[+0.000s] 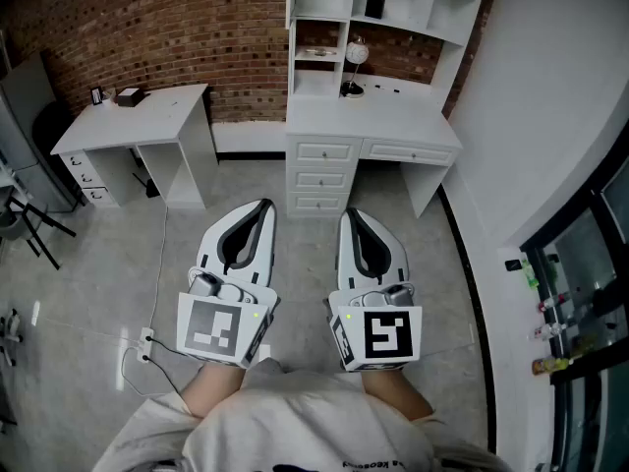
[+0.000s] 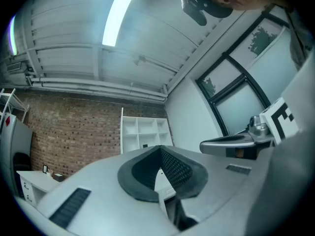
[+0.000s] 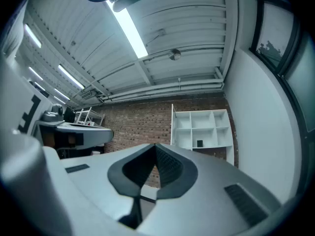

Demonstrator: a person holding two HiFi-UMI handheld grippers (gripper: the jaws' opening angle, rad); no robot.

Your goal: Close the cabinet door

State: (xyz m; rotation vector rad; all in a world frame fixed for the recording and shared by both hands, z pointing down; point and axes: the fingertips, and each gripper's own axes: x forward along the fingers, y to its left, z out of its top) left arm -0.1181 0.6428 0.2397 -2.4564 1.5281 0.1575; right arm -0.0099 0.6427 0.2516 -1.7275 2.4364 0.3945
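A white desk unit with drawers [image 1: 324, 177] and an open shelf hutch [image 1: 388, 8] stands against the brick wall, some way ahead of me. No open door shows on it from here. My left gripper [image 1: 265, 205] and right gripper [image 1: 351, 213] are held side by side above the grey floor, both pointing toward the unit. Both are shut, tips together, with nothing between them. In the left gripper view the left gripper [image 2: 160, 147] points slightly upward at the hutch [image 2: 142, 132]. In the right gripper view the right gripper [image 3: 155, 145] does the same, with the hutch [image 3: 199, 129] beyond it.
A second white desk [image 1: 133, 116] with a small dark box [image 1: 129, 95] stands at the left. A black folding stand [image 1: 29, 224] is at the far left. A power strip and cable [image 1: 147, 340] lie on the floor. A white wall [image 1: 550, 116] and a window ledge with bottles [image 1: 550, 332] run along the right.
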